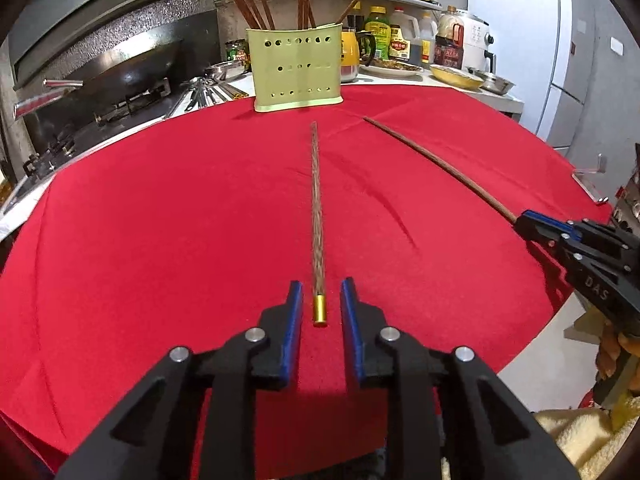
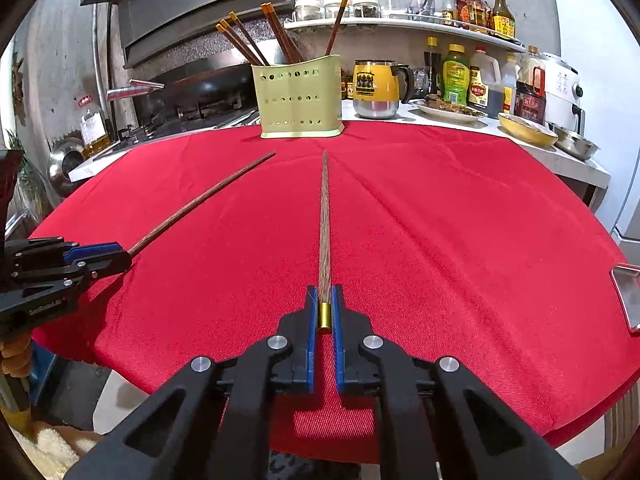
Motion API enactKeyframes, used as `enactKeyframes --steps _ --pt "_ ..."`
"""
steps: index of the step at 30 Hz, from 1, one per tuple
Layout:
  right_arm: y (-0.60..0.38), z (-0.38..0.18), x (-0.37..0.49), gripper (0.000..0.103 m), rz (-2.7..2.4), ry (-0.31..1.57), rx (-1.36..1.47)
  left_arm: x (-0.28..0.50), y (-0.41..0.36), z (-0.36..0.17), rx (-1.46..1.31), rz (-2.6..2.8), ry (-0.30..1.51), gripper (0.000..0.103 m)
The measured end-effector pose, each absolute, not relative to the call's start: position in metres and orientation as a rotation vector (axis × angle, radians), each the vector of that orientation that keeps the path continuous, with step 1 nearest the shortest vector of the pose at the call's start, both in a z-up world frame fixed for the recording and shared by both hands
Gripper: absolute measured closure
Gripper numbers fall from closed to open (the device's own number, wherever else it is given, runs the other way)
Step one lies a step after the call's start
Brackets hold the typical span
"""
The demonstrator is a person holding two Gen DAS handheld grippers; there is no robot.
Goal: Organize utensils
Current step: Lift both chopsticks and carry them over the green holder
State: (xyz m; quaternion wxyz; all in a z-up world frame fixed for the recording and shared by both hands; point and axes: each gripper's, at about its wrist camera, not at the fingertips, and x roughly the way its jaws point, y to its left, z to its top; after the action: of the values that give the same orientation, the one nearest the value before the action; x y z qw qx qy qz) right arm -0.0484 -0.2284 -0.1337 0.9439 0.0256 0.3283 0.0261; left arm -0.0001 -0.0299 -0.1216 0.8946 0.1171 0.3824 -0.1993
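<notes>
Two brown chopsticks with gold end caps lie on the red cloth (image 1: 160,220). In the left wrist view my left gripper (image 1: 319,294) is open, its blue pads either side of the gold cap of one chopstick (image 1: 317,216), not touching it. My right gripper (image 2: 325,300) is shut on the gold-capped end of the other chopstick (image 2: 325,216); it also shows at the right of the left wrist view (image 1: 524,222) with that chopstick (image 1: 436,164). The left gripper (image 2: 120,256) and its chopstick (image 2: 200,200) show at left of the right wrist view. A green perforated holder (image 1: 298,70) (image 2: 298,98) with several chopsticks stands at the cloth's far edge.
A wok (image 1: 120,68) and stove sit at the far left. A yellow mug (image 2: 376,88), sauce bottles (image 2: 456,76), a plate of food (image 2: 448,110), a yellow bowl (image 2: 528,130) and metal bowls (image 2: 576,144) line the counter behind. A metal tray (image 2: 628,300) lies at the right edge.
</notes>
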Motion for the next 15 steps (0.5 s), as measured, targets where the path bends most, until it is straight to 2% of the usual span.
enactKeyframes --steps 1,2,8,15 --pt "-0.228 -0.134 -0.049 0.096 0.050 0.665 0.047 -0.001 -0.031 -0.122 0.259 -0.402 0.787 0.090" --pt "-0.227 -0.135 -0.050 0.096 0.046 0.659 0.043 -0.001 -0.031 -0.122 0.270 -0.386 0.782 0.096" --pt "-0.230 -0.128 -0.048 0.096 0.051 0.660 0.070 0.002 -0.019 -0.106 0.192 -0.419 0.743 0.096" --pt "-0.233 -0.068 -0.050 0.096 0.063 0.532 0.061 0.005 0.000 -0.036 0.100 -0.434 0.556 0.096"
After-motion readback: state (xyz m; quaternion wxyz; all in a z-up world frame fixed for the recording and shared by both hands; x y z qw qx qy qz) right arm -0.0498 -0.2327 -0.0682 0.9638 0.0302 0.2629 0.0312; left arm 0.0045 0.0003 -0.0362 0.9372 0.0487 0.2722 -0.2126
